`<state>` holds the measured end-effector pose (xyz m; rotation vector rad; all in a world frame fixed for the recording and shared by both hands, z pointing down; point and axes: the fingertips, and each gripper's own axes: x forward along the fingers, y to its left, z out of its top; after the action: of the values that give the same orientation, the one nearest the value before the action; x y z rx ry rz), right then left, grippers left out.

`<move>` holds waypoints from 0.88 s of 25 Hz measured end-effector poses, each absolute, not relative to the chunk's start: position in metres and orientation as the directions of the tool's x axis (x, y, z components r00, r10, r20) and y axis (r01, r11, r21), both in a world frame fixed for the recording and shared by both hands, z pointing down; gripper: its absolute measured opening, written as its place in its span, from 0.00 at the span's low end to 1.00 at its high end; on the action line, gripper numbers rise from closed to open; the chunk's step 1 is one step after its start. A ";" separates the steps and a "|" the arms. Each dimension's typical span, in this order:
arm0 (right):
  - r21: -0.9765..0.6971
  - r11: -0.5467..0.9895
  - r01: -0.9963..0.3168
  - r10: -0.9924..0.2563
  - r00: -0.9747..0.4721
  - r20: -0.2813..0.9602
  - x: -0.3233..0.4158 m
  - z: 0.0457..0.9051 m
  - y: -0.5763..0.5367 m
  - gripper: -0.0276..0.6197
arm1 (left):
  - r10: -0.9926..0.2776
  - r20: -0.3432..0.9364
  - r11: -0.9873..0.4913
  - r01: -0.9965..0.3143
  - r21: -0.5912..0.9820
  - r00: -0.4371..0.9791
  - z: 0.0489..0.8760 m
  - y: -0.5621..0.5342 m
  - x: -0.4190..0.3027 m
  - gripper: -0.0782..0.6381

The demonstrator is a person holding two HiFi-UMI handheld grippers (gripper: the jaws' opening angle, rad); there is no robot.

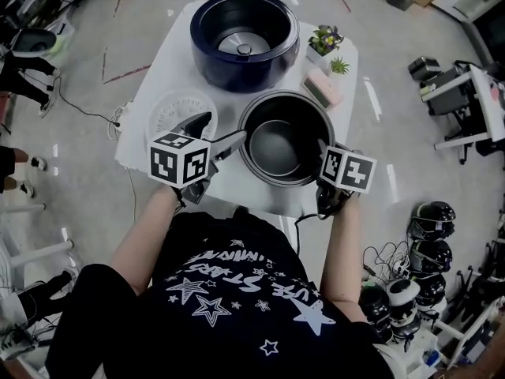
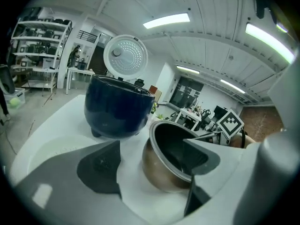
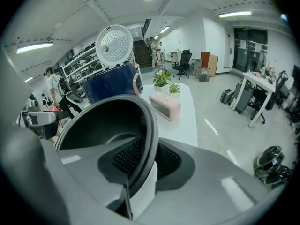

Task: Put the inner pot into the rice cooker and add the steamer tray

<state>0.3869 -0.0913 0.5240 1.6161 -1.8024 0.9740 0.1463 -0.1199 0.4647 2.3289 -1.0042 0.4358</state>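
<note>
Right gripper (image 3: 145, 157): closed on the right rim of the inner pot (image 1: 276, 148), with one pad inside the wall and one outside. I have that side held.
Left gripper (image 1: 216, 131): open, with the jaws wide apart across the pot's left rim, one inside the bowl and one outside. Neither pad seems to press on the rim yet.
Pot: upright and empty on the table (image 1: 170, 54), close to the near edge and directly in front of me.
Rice cooker (image 1: 211, 68): at the far edge, just beyond the pot. Its lid (image 2: 125, 54) is raised and the cavity is open, with nothing in it.
Steamer tray (image 1: 177, 109): white and perforated, lying flat by the left edge just past my left gripper. Nothing touches it.
Other things: a pink clock (image 1: 323, 89) and small plants (image 1: 325, 39) sit along the right edge beside the cooker.
Step in hand: I judge this to be the first step, getting a hold on both sides of the pot before lifting it.
Next move: I should close the left jaws on the rim so both sides are held. Then I lift the pot level, carry it over the cooker's near wall and lower it straight into the cavity. The tray comes after that.
</note>
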 end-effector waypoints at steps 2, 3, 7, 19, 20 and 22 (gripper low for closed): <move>-0.170 0.026 -0.985 -0.605 -0.151 0.782 0.387 0.524 -0.091 0.22 | -0.538 0.512 -0.554 -0.739 0.384 0.670 0.469 -0.123 0.157 0.70; -0.174 0.027 -0.984 -0.604 -0.155 0.782 0.387 0.524 -0.092 0.21 | -0.526 0.526 -0.549 -0.739 0.391 0.669 0.473 -0.124 0.161 0.70; -0.201 0.041 -0.979 -0.601 -0.184 0.777 0.385 0.522 -0.093 0.22 | -0.478 0.574 -0.520 -0.741 0.425 0.665 0.486 -0.127 0.179 0.70; -0.222 0.046 -0.974 -0.604 -0.204 0.770 0.388 0.521 -0.094 0.22 | -0.411 0.696 -0.492 -0.786 0.375 0.589 0.519 -0.124 0.196 0.37; -0.221 0.044 -0.974 -0.604 -0.202 0.771 0.387 0.521 -0.094 0.22 | -0.416 0.702 -0.489 -0.793 0.363 0.578 0.520 -0.125 0.195 0.33; -0.221 0.039 -0.975 -0.605 -0.199 0.771 0.386 0.521 -0.094 0.21 | -0.433 0.717 -0.492 -0.810 0.319 0.546 0.519 -0.126 0.195 0.31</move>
<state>0.3863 -0.0939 0.5206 1.5901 -1.8477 1.0228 0.1950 -0.1261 0.5190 2.1317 -0.9977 0.7476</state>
